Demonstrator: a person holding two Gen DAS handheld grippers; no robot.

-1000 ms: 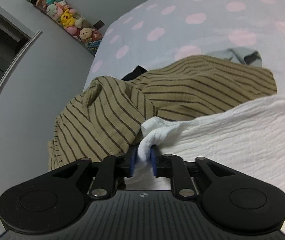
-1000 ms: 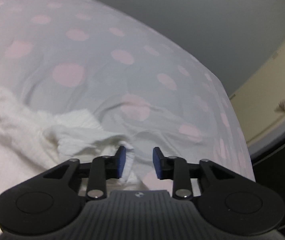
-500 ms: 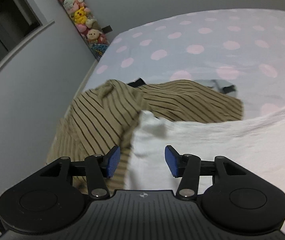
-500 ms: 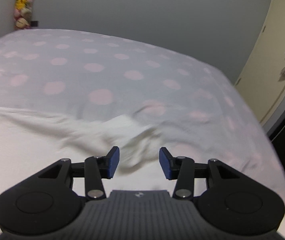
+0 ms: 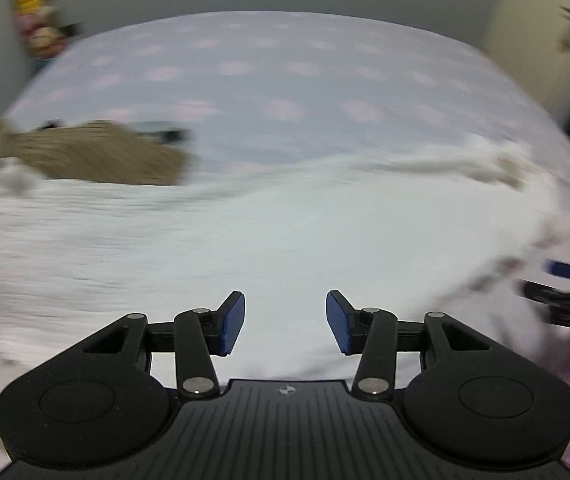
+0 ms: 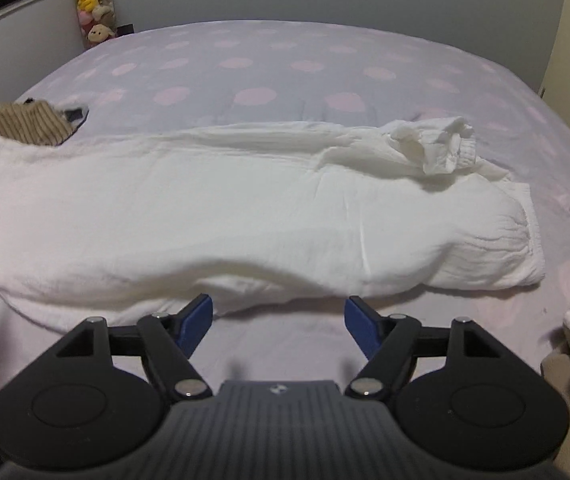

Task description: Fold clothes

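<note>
White crinkled garment (image 6: 245, 200) lies in a long band across the dotted bed (image 6: 245, 64), bunched cuff at 2 o'clock. Soft, light, floppy; best pinched at hem corners. Left gripper (image 5: 285, 322) spread after narrowing slightly, empty; right gripper (image 6: 277, 326) just widened, empty.

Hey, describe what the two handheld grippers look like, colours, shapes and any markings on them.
Both look alike. The left gripper and the right gripper have matte black bodies with a ribbed centre panel bearing a small round crosshair emblem, flanked by two large round discs. Black linkage bars with silver pivot pins carry the fingers, which end in flat blue textured pads. No cables or sleeves show.
</note>
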